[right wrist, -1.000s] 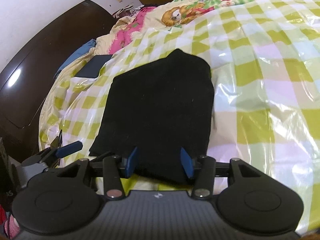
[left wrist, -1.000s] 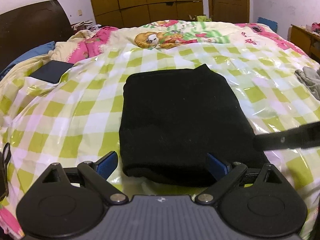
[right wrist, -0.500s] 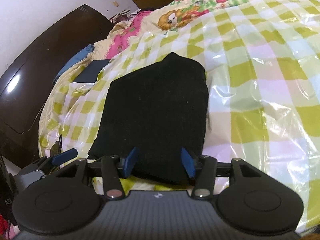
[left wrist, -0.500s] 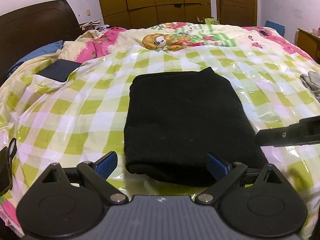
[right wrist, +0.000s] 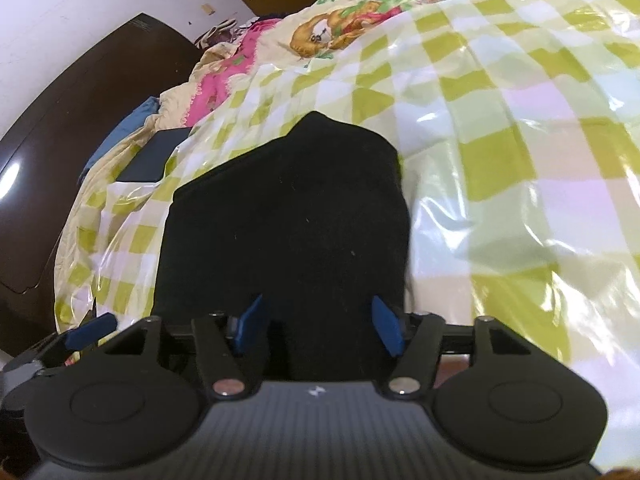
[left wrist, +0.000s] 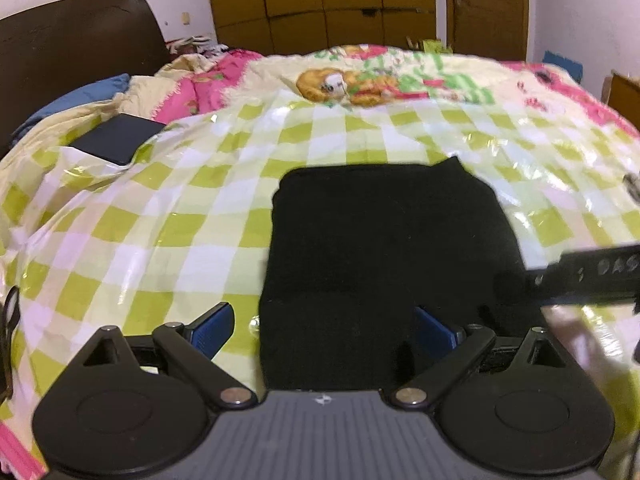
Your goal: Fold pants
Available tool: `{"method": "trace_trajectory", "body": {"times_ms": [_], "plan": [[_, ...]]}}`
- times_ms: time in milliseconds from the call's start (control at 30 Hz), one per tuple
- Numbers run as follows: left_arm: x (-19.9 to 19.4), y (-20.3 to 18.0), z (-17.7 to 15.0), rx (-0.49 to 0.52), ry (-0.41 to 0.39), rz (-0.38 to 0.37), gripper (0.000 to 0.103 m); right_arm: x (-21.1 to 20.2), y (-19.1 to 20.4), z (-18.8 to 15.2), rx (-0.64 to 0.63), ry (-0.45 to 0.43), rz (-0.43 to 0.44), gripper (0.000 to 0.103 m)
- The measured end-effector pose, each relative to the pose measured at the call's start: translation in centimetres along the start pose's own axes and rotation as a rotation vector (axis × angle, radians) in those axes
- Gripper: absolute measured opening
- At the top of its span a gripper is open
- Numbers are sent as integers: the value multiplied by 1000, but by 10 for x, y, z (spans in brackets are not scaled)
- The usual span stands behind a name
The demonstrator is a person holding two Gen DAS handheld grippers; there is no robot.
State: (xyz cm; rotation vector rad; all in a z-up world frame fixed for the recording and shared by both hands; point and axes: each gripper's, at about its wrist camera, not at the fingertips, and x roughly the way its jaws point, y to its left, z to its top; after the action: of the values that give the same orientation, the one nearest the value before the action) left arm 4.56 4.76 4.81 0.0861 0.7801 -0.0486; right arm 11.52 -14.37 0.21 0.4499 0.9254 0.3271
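The black pants (left wrist: 384, 248) lie folded into a thick rectangle on the green-checked plastic sheet (left wrist: 160, 220). My left gripper (left wrist: 324, 328) is open at their near left corner. One blue pad is over the sheet and the other is over the cloth. In the right wrist view the pants (right wrist: 288, 220) run away from my right gripper (right wrist: 320, 328). Its jaws are opening with the near edge of the cloth between the pads, which do not press on it. The left gripper's blue fingertip (right wrist: 90, 334) shows at the lower left.
A dark flat slab (left wrist: 116, 140) lies on the sheet at the far left, near a blue pillow (left wrist: 80, 96) and the brown headboard (left wrist: 72, 48). A cartoon quilt (left wrist: 360, 84) covers the far bed. Wooden wardrobes (left wrist: 320, 0) stand behind. A black bar of the right tool (left wrist: 592, 276) crosses the right edge.
Both hands have shifted, and the left view is now blurred. The pants' near edge now runs under the left gripper's body. The right jaws stand wider apart than before.
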Motion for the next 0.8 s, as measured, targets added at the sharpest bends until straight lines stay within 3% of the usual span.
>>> {"method": "trace_trajectory", "body": {"times_ms": [267, 300, 367, 433, 600, 667, 800], "plan": [[38, 15, -7, -47, 81, -49, 103, 39, 21, 7, -35, 69, 85, 67], [40, 18, -7, -51, 86, -57, 103, 43, 24, 9, -24, 73, 108, 65], [44, 23, -7, -54, 87, -67, 103, 54, 27, 15, 6, 96, 153, 49], [47, 24, -5, -44, 95, -74, 103, 55, 32, 17, -12, 104, 132, 47], [33, 20, 3, 4, 50, -91, 103, -7, 7, 23, 24, -8, 99, 49], [30, 16, 6, 26, 39, -97, 103, -23, -4, 23, 12, -45, 42, 58], [31, 16, 11, 18, 36, -94, 103, -10, -14, 18, -4, 15, -10, 58]]}}
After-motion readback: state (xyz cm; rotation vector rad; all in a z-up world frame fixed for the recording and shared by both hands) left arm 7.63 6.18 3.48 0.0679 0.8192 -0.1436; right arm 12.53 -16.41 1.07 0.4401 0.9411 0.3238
